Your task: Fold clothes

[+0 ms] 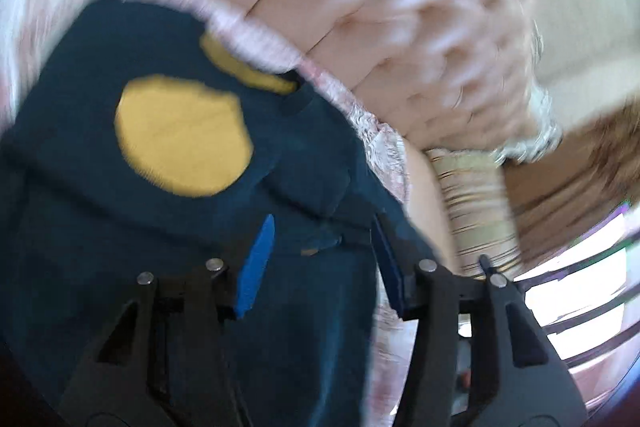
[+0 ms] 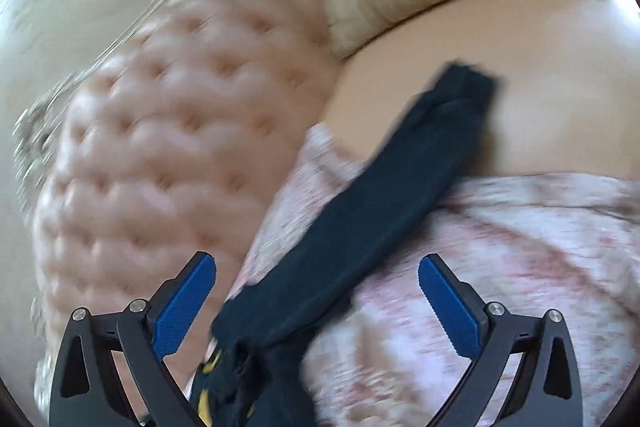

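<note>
While the navy shirt (image 1: 120,247) lay on the pink bedspread (image 2: 480,267), both claws stood released: left gripper (image 1: 320,251) over it, right gripper (image 2: 316,303) astride its sleeve (image 2: 380,211). Soft, light, floppy; grip the sleeve hem at 1 o'clock.

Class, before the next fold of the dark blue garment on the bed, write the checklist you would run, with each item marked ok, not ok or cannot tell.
1. Left tongs free of cloth: ok, pads apart, nothing pinched between them.
2. Right tongs free of cloth: ok, wide open; the dark blue sleeve passes between them ungripped.
3. Dark blue garment lying flat: cannot tell, the view is blurred.
4. Yellow round patch facing up: ok.
5. Sleeve on the pink patterned bedspread: not ok, its end reaches onto the plain sheet.
6. Tufted headboard clear of the garment: ok.
</note>
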`<state>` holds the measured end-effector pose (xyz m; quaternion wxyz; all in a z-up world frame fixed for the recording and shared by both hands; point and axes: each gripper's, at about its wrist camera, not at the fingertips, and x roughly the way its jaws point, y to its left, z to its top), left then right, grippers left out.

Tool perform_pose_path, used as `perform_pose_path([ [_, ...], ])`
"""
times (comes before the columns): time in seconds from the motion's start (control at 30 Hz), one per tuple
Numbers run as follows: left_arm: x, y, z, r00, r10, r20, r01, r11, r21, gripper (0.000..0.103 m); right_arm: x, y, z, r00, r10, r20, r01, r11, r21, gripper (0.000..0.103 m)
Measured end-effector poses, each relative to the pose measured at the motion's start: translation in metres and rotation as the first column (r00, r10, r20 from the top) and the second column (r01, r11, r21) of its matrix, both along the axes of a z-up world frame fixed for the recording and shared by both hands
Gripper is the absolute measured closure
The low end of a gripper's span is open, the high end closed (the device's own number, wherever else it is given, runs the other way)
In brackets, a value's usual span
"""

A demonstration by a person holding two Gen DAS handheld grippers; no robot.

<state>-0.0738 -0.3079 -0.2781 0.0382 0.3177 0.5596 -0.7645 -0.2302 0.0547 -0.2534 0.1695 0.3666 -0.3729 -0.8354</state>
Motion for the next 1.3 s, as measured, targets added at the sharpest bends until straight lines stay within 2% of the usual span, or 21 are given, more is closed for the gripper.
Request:
perform_pose_path([
  [0.07, 0.005, -0.004, -0.021, 0.999, 0.03, -0.025, -0.025, 0.987, 0.161, 0.05, 0.0, -0.019, 0.004, 0.992, 0.12, -0.043, -0.122, 0.992, -0.036, 0.0],
  [0.13, 0.001, 0.0, -0.04, 0.999, 0.035, -0.037, -0.023, 0.954, 0.298, 0.05, -0.002, -0.038, 0.002, 0.971, 0.237, -0.046, -0.24, 0.964, -0.111, 0.0],
  [0.23, -0.013, 0.012, -0.048, 1.0, 0.013, -0.024, -0.003, 0.935, 0.354, 0.05, -0.003, -0.055, -0.004, 0.946, 0.322, -0.045, -0.325, 0.927, -0.185, 0.0],
  [0.37, -0.029, 0.022, -0.055, 0.995, 0.076, 0.07, -0.097, 0.918, 0.385, 0.05, -0.005, -0.06, -0.007, 0.948, 0.317, -0.03, -0.316, 0.926, -0.204, 0.0],
  [0.47, -0.042, 0.026, -0.054, 0.986, 0.102, 0.135, -0.145, 0.92, 0.364, 0.05, -0.007, -0.06, -0.011, 0.954, 0.299, -0.011, -0.295, 0.933, -0.209, 0.0],
  [0.53, -0.05, 0.028, -0.053, 0.979, 0.105, 0.177, -0.16, 0.929, 0.334, 0.055, -0.008, -0.06, -0.011, 0.95, 0.313, -0.011, -0.308, 0.927, -0.214, 0.0],
  [0.57, -0.054, 0.028, -0.051, 0.976, 0.1, 0.194, -0.158, 0.937, 0.312, 0.071, -0.007, -0.061, -0.011, 0.946, 0.323, -0.013, -0.318, 0.923, -0.218, 0.0],
  [0.6, -0.058, 0.029, -0.049, 0.973, 0.096, 0.212, -0.156, 0.944, 0.29, 0.096, -0.007, -0.062, -0.011, 0.943, 0.334, -0.014, -0.328, 0.918, -0.224, 0.0],
  [0.67, -0.064, 0.031, -0.044, 0.968, 0.084, 0.236, -0.141, 0.961, 0.238, 0.097, -0.01, -0.067, -0.014, 0.93, 0.367, -0.006, -0.357, 0.902, -0.244, 0.0],
  [0.77, -0.063, 0.039, -0.028, 0.979, 0.04, 0.199, -0.069, 0.988, 0.138, 0.097, -0.015, -0.076, -0.02, 0.89, 0.455, 0.015, -0.43, 0.852, -0.299, 0.0],
  [0.93, -0.053, 0.048, -0.029, 0.982, 0.004, 0.189, -0.029, 0.991, 0.13, 0.097, -0.021, -0.082, -0.039, 0.838, 0.545, 0.018, -0.465, 0.732, -0.498, 0.0],
  [1.13, -0.058, 0.043, -0.041, 0.984, -0.03, 0.177, 0.004, 0.99, 0.144, 0.097, -0.02, -0.09, -0.049, 0.825, 0.562, 0.062, -0.458, 0.728, -0.51, 0.0],
  [1.23, -0.049, 0.042, -0.039, 0.983, -0.053, 0.174, 0.025, 0.987, 0.16, 0.085, -0.021, -0.093, -0.049, 0.832, 0.547, 0.088, -0.447, 0.757, -0.477, 0.0],
  [1.3, -0.045, 0.041, -0.029, 0.986, -0.077, 0.147, 0.059, 0.991, 0.124, 0.078, -0.021, -0.097, -0.048, 0.832, 0.544, 0.107, -0.455, 0.78, -0.43, 0.0],
])
